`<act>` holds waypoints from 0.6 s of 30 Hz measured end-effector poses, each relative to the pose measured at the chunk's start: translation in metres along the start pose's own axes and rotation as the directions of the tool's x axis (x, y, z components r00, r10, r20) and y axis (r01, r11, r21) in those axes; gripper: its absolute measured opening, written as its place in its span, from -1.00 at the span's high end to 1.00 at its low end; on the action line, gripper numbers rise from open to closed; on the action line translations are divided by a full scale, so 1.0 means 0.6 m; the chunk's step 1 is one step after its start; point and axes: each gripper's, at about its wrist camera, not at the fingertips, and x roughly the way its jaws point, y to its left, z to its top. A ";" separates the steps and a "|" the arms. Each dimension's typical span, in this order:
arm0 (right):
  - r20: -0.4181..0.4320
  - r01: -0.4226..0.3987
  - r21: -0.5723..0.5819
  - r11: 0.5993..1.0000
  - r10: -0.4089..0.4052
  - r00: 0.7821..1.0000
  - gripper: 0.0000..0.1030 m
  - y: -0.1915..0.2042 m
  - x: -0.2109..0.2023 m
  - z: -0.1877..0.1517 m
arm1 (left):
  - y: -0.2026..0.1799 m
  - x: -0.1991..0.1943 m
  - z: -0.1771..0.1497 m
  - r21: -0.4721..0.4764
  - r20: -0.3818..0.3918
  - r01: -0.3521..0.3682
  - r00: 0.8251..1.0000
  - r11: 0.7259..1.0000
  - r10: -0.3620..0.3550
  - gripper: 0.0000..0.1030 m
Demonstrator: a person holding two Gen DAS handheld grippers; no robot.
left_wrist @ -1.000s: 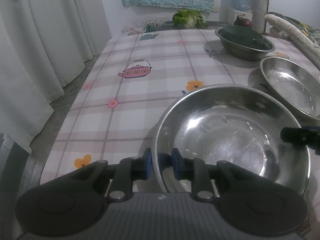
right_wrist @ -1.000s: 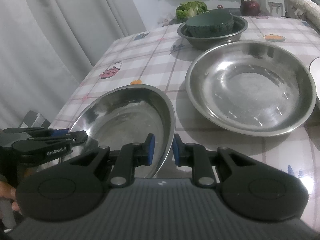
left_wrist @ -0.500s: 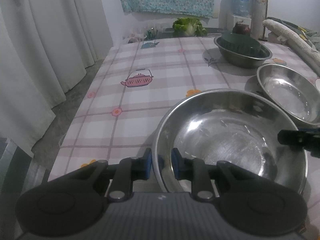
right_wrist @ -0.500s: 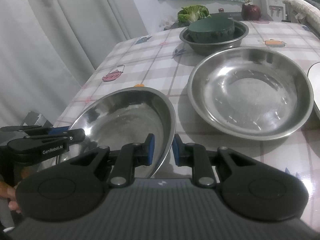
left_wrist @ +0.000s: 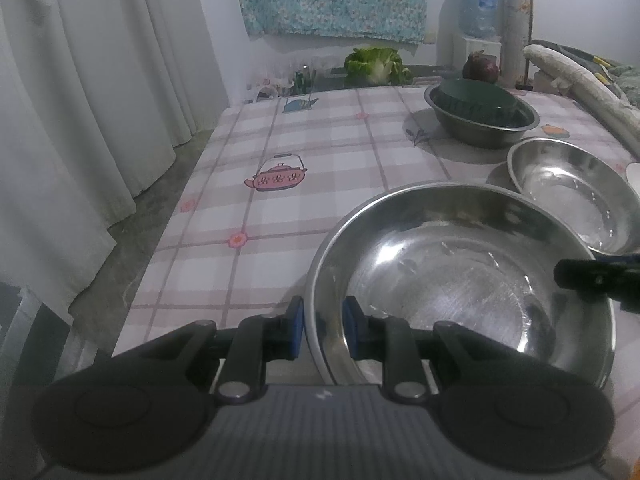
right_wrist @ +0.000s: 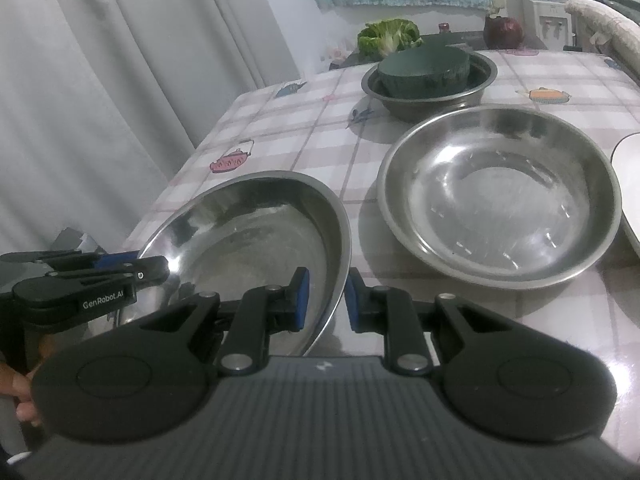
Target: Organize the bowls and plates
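Observation:
A large steel bowl (left_wrist: 460, 280) (right_wrist: 256, 232) hangs between both grippers near the table's front left corner. My left gripper (left_wrist: 323, 330) is shut on its near left rim, one pad inside and one outside. My right gripper (right_wrist: 326, 300) is shut on its right rim in the same way. Each gripper also shows in the other's view: the right gripper (left_wrist: 596, 280) and the left gripper (right_wrist: 120, 268). A second steel bowl (left_wrist: 576, 196) (right_wrist: 500, 200) rests on the cloth to the right. Behind it, a dark green bowl (left_wrist: 476, 98) (right_wrist: 424, 66) lies upside down in a third steel bowl (left_wrist: 480, 132) (right_wrist: 424, 100).
The table (left_wrist: 320, 152) wears a checked cloth with a pink teapot print. A white plate (right_wrist: 628, 184) pokes in at the right edge. Lettuce (left_wrist: 376, 66) and a red cabbage (right_wrist: 503, 30) sit at the far end. Curtains (left_wrist: 100, 100) hang left. A hand (right_wrist: 20, 392) holds the left gripper.
The table has slid a little down in both views, and the held bowl's far rim now covers the orange flower print. Both grips are unchanged.

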 end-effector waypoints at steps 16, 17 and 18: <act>0.107 0.037 0.079 0.996 -0.046 0.993 0.64 -0.061 -0.076 0.022 | -0.082 -0.019 0.065 0.104 0.080 0.059 0.994 0.993 -0.067 0.57; 0.117 0.043 0.090 0.995 -0.053 0.992 0.64 -0.068 -0.083 0.022 | -0.093 -0.018 0.070 0.115 0.081 0.067 0.994 0.991 -0.077 0.57; 0.128 0.050 0.104 0.993 -0.063 0.990 0.63 -0.079 -0.091 0.024 | -0.104 -0.016 0.075 0.127 0.083 0.075 0.993 0.989 -0.086 0.57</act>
